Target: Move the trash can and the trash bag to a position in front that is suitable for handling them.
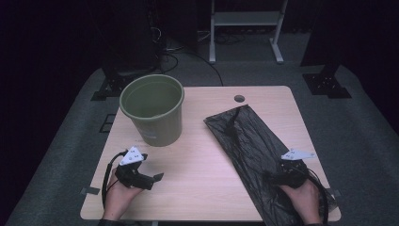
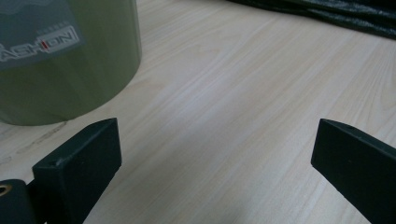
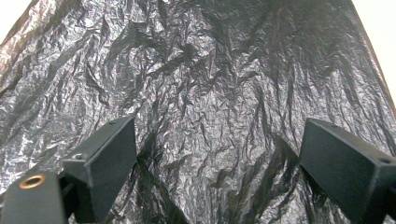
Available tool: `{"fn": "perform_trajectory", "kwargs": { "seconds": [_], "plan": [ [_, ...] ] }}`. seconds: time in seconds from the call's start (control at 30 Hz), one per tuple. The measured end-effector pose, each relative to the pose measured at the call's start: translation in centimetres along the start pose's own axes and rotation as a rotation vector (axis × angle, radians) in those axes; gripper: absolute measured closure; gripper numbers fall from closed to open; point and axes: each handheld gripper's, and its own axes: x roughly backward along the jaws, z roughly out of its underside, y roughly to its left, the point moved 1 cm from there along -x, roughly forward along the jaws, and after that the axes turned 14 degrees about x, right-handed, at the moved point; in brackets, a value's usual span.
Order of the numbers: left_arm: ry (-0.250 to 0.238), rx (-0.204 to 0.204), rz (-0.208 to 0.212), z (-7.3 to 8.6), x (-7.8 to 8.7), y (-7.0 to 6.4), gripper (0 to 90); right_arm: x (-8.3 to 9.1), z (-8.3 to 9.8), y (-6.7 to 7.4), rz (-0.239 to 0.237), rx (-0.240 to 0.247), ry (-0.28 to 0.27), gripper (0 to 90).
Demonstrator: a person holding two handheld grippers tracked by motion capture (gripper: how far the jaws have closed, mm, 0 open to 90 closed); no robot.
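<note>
On the worktop (image 1: 202, 165): black plastic bag (image 1: 249, 141) lies flat at right, green bucket (image 1: 153, 108) upright at left. Right tool (image 3: 217, 158) over bag's near end, jaws apart. Left tool (image 2: 215, 163) near bucket, jaws apart, empty.

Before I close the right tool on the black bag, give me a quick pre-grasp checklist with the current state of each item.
1. Right tool open: ok, jaws stand wide apart.
2. Right tool over the black bag: ok, crinkled plastic lies between and beyond its jaws.
3. Bag flat on the table: ok, spread out lengthwise, near end at the table's edge.
4. Jaws touching the bag: cannot tell, height above the plastic is unclear.
5. Left tool free: ok, open over bare wood, holding nothing.
6. Green bucket ready: ok, upright beside the left tool, apart from the bag; looks empty.
</note>
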Motion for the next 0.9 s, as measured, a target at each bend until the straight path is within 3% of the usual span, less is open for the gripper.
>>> {"fn": "perform_trajectory", "kwargs": {
  "seconds": [0.13, 0.9],
  "plan": [
    [-0.018, 0.017, 0.010, -0.7, 0.6, 0.3, 0.4, 0.0, 0.0, 0.0, 0.000, 0.000, 0.000, 10.2],
    [-0.061, 0.014, -0.063, -4.9, 4.2, 2.2, 0.4, 0.1, 0.1, 0.0, 0.002, -0.001, 0.000, 10.2]
  ]
}}
